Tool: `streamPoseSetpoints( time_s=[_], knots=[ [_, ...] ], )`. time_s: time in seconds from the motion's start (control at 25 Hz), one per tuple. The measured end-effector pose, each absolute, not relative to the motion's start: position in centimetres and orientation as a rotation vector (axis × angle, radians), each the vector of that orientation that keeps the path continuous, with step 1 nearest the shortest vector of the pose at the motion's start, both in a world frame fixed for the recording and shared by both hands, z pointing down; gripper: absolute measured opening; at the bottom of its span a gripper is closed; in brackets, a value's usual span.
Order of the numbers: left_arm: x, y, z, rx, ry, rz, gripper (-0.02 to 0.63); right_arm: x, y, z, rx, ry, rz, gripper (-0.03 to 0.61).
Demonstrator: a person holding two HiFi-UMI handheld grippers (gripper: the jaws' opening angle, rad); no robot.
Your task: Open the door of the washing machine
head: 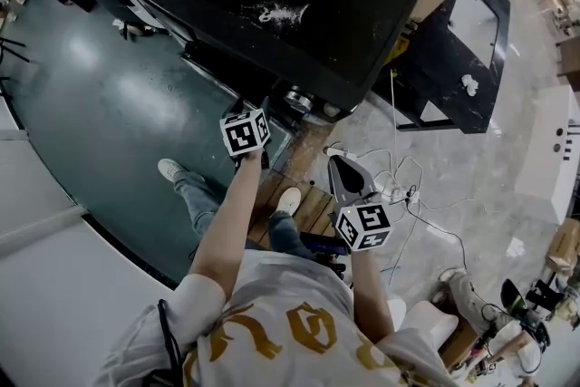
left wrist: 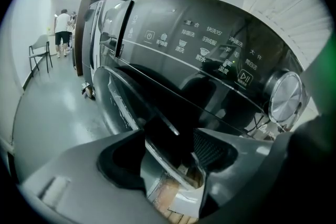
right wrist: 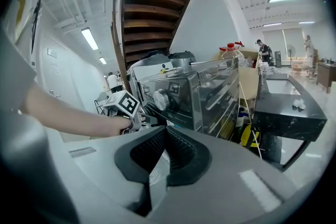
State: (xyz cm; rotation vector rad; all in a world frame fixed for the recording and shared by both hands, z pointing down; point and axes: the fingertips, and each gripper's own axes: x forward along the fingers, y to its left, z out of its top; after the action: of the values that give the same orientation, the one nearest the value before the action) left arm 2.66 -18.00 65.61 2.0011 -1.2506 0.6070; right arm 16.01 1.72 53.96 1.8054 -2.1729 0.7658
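The dark front-loading washing machine (head: 299,4) stands in front of me; its control panel (left wrist: 210,50) and chrome knob (left wrist: 286,96) fill the left gripper view. My left gripper (left wrist: 176,149) is at the machine's front, shut on the curved edge of the door (left wrist: 123,97), which runs between its jaws. In the right gripper view the left gripper's marker cube (right wrist: 125,105) sits against the machine (right wrist: 194,92). My right gripper (head: 340,166) hangs back to the right, away from the machine, and its jaws (right wrist: 163,136) are shut on nothing.
A wooden pallet (head: 304,199) lies under the machine's front by my feet. Loose white cables (head: 403,186) trail on the floor to the right. A black table (head: 462,41) stands right of the machine. A person (left wrist: 63,26) and a chair (left wrist: 39,52) are far down the aisle.
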Motion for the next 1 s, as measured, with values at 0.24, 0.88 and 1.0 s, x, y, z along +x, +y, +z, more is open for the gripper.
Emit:
streamPoseSetpoints(
  time_s=[0.24,0.88,1.0],
  knots=[
    [2.5,-17.8,65.7,2.006,-1.247,0.601,0.281,15.9,2.1,53.8,1.803,-2.159,0.747,0.021],
    [0.5,-16.0,66.1,2.017,-1.213,0.589,0.272,15.8,2.2,53.3,1.816,-2.164,0.715,0.021],
    [0.0,-15.5,66.1,2.012,-1.206,0.596,0.267,15.2,2.0,53.0,1.803,-2.175,0.699,0.021]
  ],
)
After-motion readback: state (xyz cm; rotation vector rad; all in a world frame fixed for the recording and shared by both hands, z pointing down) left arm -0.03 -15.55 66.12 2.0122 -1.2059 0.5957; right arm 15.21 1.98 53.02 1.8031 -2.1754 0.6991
